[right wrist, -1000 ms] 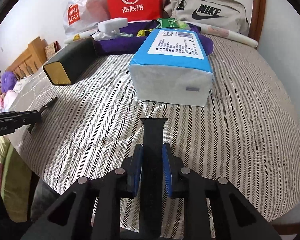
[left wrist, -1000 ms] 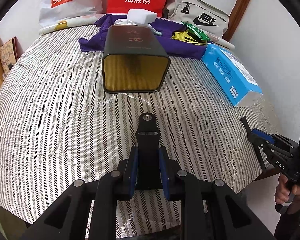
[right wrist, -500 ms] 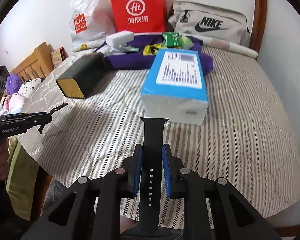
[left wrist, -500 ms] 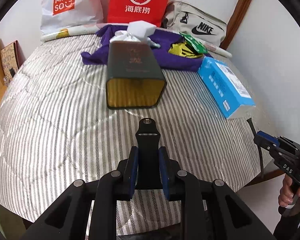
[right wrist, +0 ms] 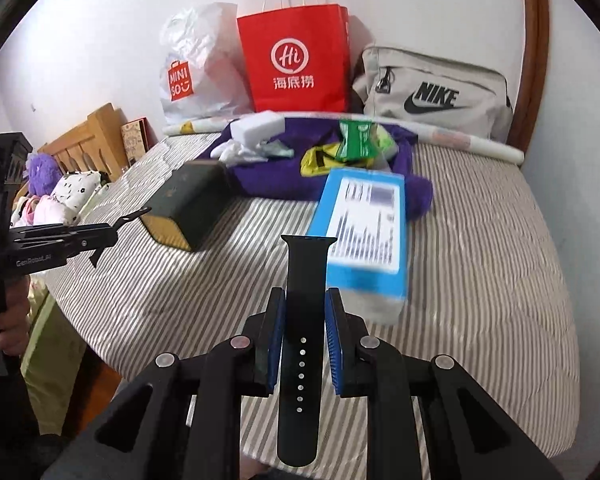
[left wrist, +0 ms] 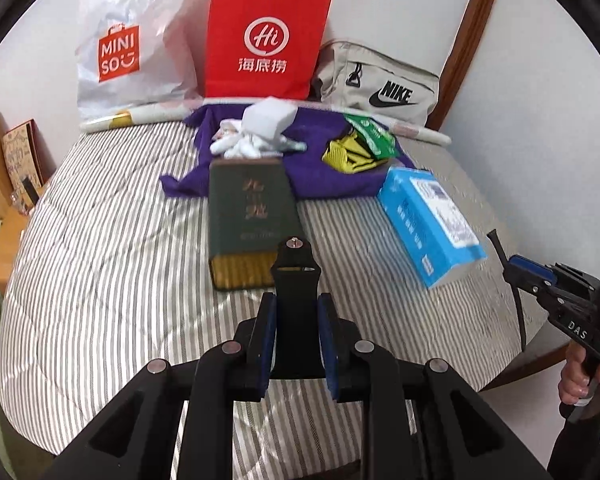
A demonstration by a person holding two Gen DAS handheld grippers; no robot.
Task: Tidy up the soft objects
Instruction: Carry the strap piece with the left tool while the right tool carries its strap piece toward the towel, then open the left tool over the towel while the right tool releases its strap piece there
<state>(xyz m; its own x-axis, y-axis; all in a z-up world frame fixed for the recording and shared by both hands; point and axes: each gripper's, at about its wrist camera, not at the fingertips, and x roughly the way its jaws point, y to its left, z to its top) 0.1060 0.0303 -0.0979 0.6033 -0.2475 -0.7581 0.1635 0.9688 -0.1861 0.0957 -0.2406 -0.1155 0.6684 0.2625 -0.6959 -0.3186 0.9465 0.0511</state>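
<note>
Striped bed cover [left wrist: 100, 280] fills the left wrist view; a dark green box [left wrist: 248, 220] lies on its side, its contents not visible. The left tongs [left wrist: 296, 340] grip a black strap piece [left wrist: 296, 276] between the pads.

From the right wrist, a blue package [right wrist: 364, 224] lies just past the right tongs [right wrist: 304, 348], which pinch a black watch strap [right wrist: 302, 320].

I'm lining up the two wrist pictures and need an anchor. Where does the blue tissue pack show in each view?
Left wrist: the blue tissue pack lies right of centre on the striped bedspread, angled away to the upper left.
Right wrist: it sits at centre, just beyond the gripped strap's tip.
Shared landmark: the red paper bag against the back wall.
</note>
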